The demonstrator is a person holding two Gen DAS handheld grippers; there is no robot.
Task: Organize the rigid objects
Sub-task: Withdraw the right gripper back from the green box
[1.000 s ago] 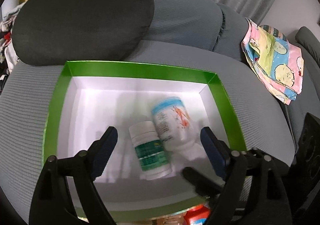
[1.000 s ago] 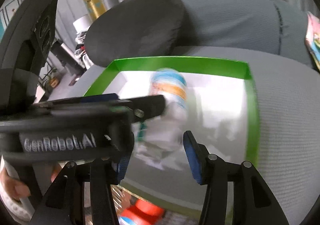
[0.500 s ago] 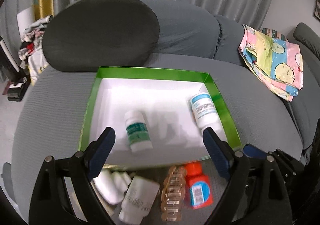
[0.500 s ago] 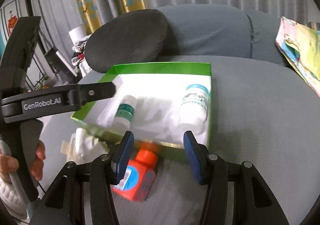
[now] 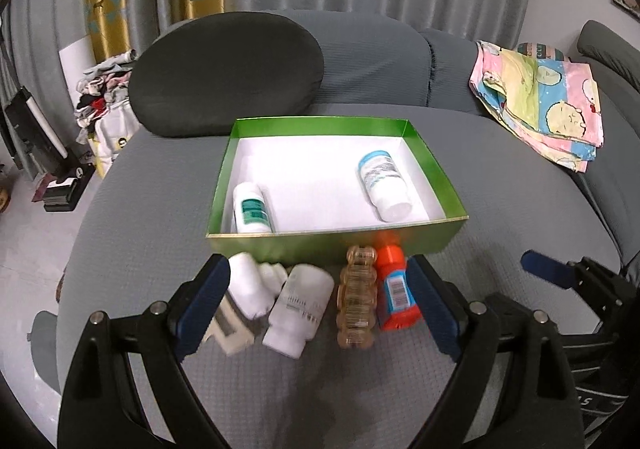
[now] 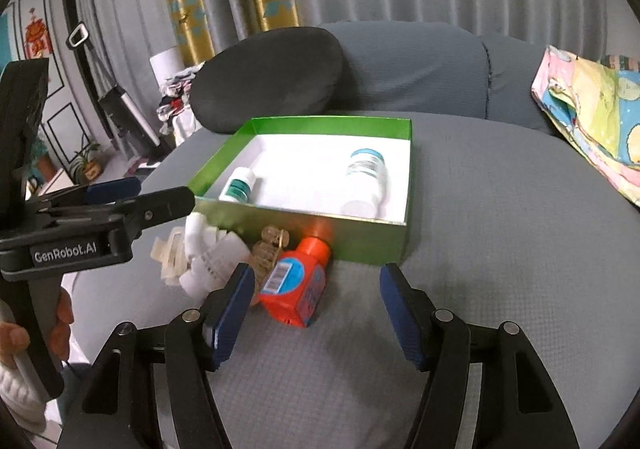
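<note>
Inside green box (image 5: 436, 177): 2 bottles; R tongs (image 6: 316, 313) opening, empty

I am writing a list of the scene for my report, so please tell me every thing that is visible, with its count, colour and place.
box: 1, green with white inside, on the grey seat
bottles in box: 2, white, lying apart
red bottle: 1, before the box
amber ridged bottle: 1, beside it
white bottles outside: about 3, left of those
cushion: 1, dark, behind box
cloth: 1, pastel, at right
left gripper: black, blue pads, open, empty
right gripper: same, jaws opening, empty
</note>
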